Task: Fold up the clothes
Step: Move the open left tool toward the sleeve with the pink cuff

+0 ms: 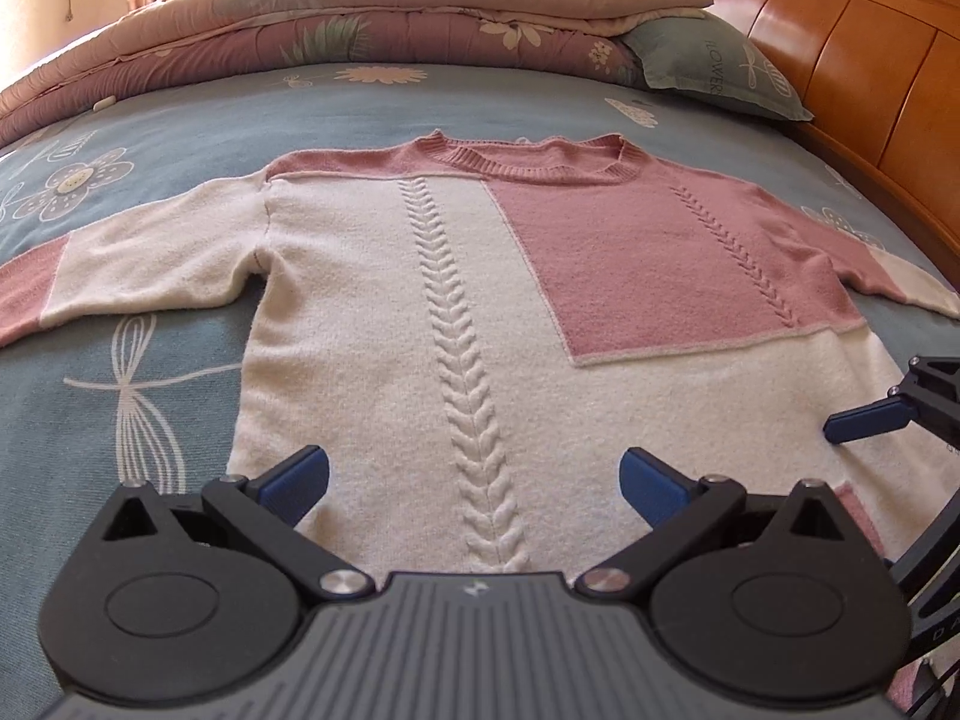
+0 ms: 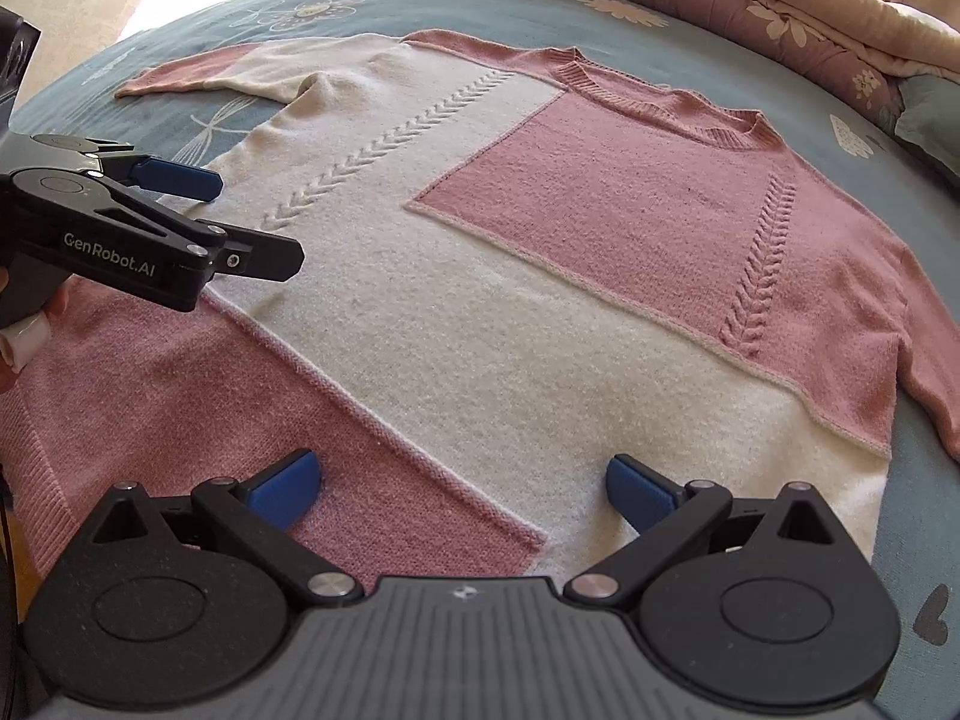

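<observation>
A pink and cream knitted sweater [image 1: 480, 300] lies flat, front up, on a bed [image 1: 150, 138] covered with a blue-grey sheet printed with flowers and dragonflies. Its neckline points to the far side and both sleeves stretch outward to left and right. Raised cable braids run down the cream panel and the pink panel.

The left gripper [image 1: 474, 483] hovers over the near hem, its blue-padded fingers [image 1: 300, 477] spread wide apart and gripping nothing. In the right wrist view the same tool comes in from the left edge, and white lettering on its black body reads "GenRobot.AI". Part of a hand [image 2: 30, 324] shows behind it.

The right gripper [image 2: 462, 489] hangs above the near pink-and-cream corner of the sweater, its fingers [image 2: 636, 486] likewise spread wide and empty. Its blue fingertip also shows at the right edge of the left wrist view, just over the cream knit.

On the far side of the bed lies a folded floral quilt [image 1: 372, 18] in dusty pink. Beside it, at the far right, rests a grey-green pillow [image 1: 714, 66] printed with a dragonfly and the word "FLOWERS". A wooden headboard [image 1: 852, 48] rises along the right, with scroll carving on its top rail.
</observation>
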`<action>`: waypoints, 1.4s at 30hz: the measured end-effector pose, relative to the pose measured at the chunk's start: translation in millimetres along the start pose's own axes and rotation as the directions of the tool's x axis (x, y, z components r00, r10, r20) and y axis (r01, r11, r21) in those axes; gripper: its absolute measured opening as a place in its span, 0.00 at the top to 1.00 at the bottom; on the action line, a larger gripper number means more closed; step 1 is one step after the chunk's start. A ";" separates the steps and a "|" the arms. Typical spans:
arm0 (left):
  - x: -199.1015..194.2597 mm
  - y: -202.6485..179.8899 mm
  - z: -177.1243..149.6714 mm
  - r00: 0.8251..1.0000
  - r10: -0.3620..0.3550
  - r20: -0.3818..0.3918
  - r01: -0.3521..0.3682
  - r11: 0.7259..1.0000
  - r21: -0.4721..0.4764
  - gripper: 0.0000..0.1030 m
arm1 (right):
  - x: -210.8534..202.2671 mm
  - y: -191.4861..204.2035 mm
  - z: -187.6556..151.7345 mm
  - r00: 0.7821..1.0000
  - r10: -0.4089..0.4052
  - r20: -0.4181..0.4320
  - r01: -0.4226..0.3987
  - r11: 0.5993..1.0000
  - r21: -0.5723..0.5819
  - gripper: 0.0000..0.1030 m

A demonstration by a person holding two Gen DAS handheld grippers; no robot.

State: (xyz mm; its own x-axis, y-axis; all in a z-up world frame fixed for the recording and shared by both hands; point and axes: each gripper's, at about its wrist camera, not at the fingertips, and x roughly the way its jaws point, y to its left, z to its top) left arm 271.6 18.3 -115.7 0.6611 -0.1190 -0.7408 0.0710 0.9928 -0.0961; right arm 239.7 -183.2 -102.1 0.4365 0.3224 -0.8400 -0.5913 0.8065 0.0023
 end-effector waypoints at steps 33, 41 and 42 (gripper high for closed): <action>42.1 67.9 135.8 0.989 -0.150 0.004 0.146 0.961 -0.237 0.01 | 8.2 -8.3 8.3 0.999 -0.035 0.028 0.033 0.998 0.058 0.00; 119.1 105.4 155.4 0.984 -0.164 -0.071 0.120 0.902 -0.416 0.01 | 10.3 -9.1 7.8 0.999 -0.025 0.039 0.023 0.999 0.046 0.00; 122.2 107.5 156.5 0.984 -0.170 -0.059 0.130 0.896 -0.424 0.01 | 10.3 -9.3 7.6 0.999 -0.024 0.041 0.022 0.999 0.044 0.00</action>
State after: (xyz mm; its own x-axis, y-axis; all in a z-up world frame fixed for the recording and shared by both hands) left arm 476.8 112.2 -112.5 0.5945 -0.2868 -0.7512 -0.1675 0.8695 -0.4646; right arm 254.8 -183.6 -106.6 0.4779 0.3231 -0.8169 -0.5513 0.8343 0.0075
